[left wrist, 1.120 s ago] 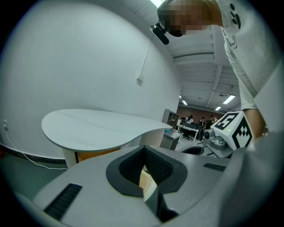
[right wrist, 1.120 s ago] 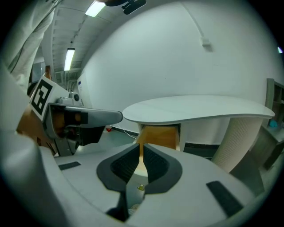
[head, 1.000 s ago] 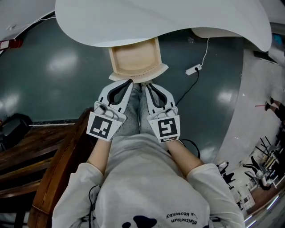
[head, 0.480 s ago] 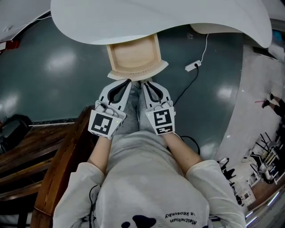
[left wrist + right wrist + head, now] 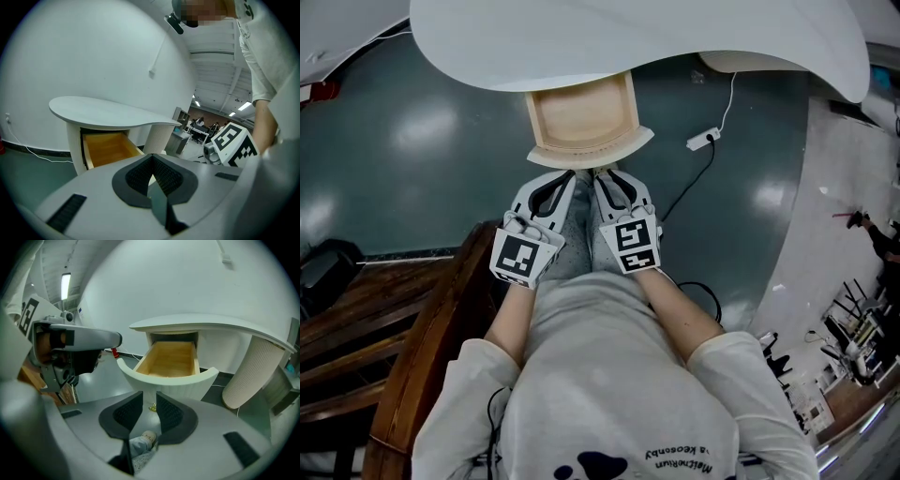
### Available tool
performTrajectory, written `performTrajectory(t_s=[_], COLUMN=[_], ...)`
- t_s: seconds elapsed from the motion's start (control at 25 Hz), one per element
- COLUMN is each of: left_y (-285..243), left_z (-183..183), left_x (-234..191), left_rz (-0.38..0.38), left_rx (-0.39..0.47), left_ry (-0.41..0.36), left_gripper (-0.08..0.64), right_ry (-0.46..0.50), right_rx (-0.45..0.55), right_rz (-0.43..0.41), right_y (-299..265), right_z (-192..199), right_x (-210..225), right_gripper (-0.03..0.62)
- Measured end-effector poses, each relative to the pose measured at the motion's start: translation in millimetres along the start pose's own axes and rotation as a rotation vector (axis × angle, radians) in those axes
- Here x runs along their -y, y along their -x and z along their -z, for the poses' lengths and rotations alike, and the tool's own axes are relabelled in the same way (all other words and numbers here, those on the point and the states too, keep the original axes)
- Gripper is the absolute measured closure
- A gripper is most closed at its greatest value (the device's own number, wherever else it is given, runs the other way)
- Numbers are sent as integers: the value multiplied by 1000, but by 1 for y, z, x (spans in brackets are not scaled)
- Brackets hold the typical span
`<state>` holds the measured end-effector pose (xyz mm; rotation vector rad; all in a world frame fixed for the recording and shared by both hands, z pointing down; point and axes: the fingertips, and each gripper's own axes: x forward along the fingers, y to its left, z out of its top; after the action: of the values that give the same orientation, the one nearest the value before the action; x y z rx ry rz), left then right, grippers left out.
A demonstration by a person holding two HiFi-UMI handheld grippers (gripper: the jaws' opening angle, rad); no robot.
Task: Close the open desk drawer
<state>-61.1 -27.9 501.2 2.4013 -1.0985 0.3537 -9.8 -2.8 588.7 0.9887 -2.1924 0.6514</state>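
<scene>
The open wooden drawer [image 5: 581, 117] juts out from under the white desk top [image 5: 637, 47], its curved white front [image 5: 591, 150] towards me. Both grippers hover side by side just short of that front, above my knees. My left gripper [image 5: 572, 175] is shut and holds nothing; its pads [image 5: 151, 161] meet at the tip, and the drawer [image 5: 105, 147] lies ahead to its left. My right gripper [image 5: 602, 178] points down at the drawer front [image 5: 166, 378]. Its jaws have just been opening, and a narrow gap [image 5: 149, 397] with nothing in it stands between them.
A small brass fitting [image 5: 152, 407] hangs under the drawer front. A ribbed white desk leg [image 5: 251, 373] stands to the right. A white power strip [image 5: 705, 143] with its cable lies on the dark green floor. A wooden chair [image 5: 422, 347] is at my left.
Both grippers have sunk and drawn a little closer together in front of the drawer. The right gripper has tipped further down and its jaws have parted. The drawer has not moved.
</scene>
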Motion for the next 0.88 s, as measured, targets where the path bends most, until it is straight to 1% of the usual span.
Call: performTrajectory(t_s=[0.12,0.48,0.88], left_y=[2,3,-7], left_z=[9,37,63], left_x=[-3,-6,-9], left_rz=[1,20,43], left_rx=[-20,-87,-131], left_ry=[-19,-27,33], left_gripper=[554,552,552], right_ry=[-9,-47,-72], right_rx=[-25,-62,-86], right_rz=[12,25,26], right_y=[-5,-20,-38], right_z=[6,19,31], right_x=[1,0,-1], right_gripper=[512,505,499])
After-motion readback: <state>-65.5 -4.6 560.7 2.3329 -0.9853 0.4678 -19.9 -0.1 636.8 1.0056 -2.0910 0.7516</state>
